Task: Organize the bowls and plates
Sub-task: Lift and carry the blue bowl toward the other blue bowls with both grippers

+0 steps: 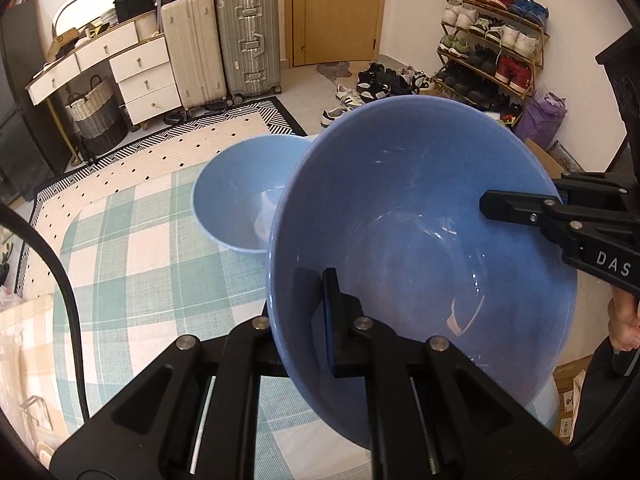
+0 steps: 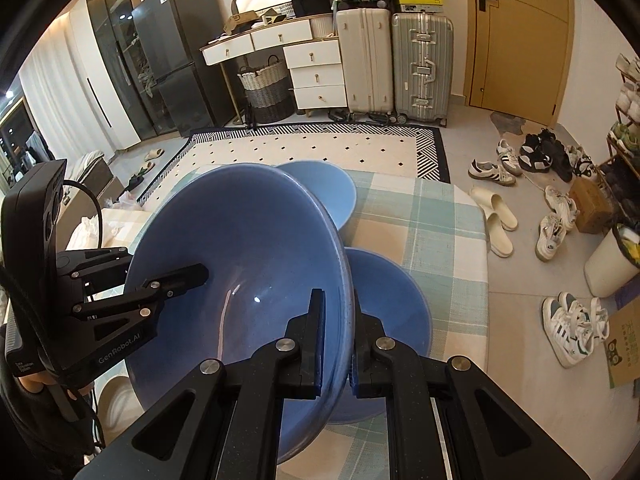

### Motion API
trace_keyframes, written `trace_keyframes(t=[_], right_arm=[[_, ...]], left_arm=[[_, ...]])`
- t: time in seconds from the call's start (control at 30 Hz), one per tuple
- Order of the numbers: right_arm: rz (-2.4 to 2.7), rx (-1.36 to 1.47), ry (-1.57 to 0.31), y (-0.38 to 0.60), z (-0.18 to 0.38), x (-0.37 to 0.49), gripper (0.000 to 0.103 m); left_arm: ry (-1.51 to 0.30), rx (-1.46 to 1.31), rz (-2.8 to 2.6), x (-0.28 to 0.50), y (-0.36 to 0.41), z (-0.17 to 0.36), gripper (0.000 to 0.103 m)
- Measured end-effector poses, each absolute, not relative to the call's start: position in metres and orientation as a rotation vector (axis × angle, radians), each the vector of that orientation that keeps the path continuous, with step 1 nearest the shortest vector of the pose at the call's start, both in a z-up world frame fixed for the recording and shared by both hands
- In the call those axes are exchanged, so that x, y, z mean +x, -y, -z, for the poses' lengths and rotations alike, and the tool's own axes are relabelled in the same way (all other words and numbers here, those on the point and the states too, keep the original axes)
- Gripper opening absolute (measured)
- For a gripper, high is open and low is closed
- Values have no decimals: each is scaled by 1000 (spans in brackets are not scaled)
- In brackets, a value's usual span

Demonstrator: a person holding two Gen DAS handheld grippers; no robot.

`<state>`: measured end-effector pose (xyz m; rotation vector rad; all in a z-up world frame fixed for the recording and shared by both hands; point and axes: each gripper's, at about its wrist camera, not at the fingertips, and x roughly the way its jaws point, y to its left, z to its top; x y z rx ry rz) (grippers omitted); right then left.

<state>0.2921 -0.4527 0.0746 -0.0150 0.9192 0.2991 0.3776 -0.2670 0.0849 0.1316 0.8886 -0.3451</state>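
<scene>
Both grippers share one big blue bowl (image 1: 420,248): the left gripper (image 1: 304,320) is clamped narrow on its rim at about seven o'clock in its own view, and the right gripper (image 2: 336,344) pinches the opposite rim. It hangs tilted above the checked tabletop (image 1: 140,248). A paler bowl (image 1: 240,188) sits beyond it at eleven o'clock, and another blue bowl (image 2: 392,312) lies just beside it at three o'clock in the right view. I'd judge this the carrying step; next it wants levelling and lowering squarely into a waiting bowl, both hands releasing together.
</scene>
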Motion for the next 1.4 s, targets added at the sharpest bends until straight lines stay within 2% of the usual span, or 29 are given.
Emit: trace_keyframes(t=[0.57, 1.4], right_arm=[[-256, 30, -963, 488, -42, 317, 9], [-248, 34, -1015, 492, -7, 332, 9]], left_arm=[[-929, 160, 364, 414, 308, -56, 7], [-961, 186, 365, 440, 311, -9, 7]])
